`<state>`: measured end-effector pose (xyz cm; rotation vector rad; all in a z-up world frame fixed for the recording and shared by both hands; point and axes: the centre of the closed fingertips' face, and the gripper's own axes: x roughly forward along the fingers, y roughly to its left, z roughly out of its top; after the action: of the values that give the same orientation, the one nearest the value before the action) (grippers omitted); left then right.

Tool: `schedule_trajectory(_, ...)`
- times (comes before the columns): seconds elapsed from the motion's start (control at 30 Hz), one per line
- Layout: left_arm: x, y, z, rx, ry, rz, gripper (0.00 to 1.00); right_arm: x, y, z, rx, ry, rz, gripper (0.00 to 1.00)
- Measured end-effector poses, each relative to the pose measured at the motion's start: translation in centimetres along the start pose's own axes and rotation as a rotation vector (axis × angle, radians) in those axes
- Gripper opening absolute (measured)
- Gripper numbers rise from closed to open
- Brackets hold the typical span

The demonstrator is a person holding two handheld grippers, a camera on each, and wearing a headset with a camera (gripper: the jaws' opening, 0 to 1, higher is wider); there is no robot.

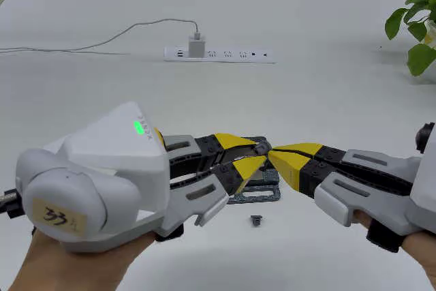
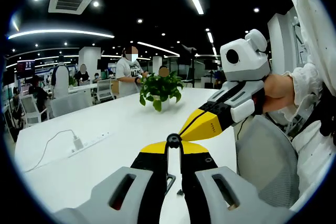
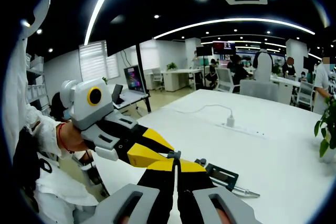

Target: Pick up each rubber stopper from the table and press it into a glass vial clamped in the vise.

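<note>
The left tool (image 2: 173, 146) is pinching a small dark stopper (image 2: 173, 140) above the vise (image 1: 255, 190). The right tool (image 3: 175, 161), jaws closed, is meeting it tip to tip. That contact is risking knocking the stopper loose. A spare stopper (image 1: 256, 221) is lying on the desk (image 1: 306, 100), nearer.

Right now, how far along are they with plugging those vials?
Early, it seems. Nothing looks finished: the vise shows nothing plugged that I can make out. In hand: the left gripper pinches one dark stopper, the shut right gripper meeting it tip to tip. To do: pressing that in, then the spare stopper lying on the table.
</note>
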<state>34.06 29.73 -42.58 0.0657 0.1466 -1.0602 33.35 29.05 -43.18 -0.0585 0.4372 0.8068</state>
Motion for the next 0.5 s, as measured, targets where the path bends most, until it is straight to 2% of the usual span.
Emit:
schedule_trajectory(0.4,-0.11,-0.29,0.09,-0.003,-0.002,-0.039,0.03,-0.19,0.18,0.07,-0.025,0.007,0.024,0.00)
schedule_trajectory(0.5,-0.16,-0.24,0.19,-0.021,-0.010,-0.047,0.03,-0.21,0.23,0.22,-0.045,0.003,0.032,0.00)
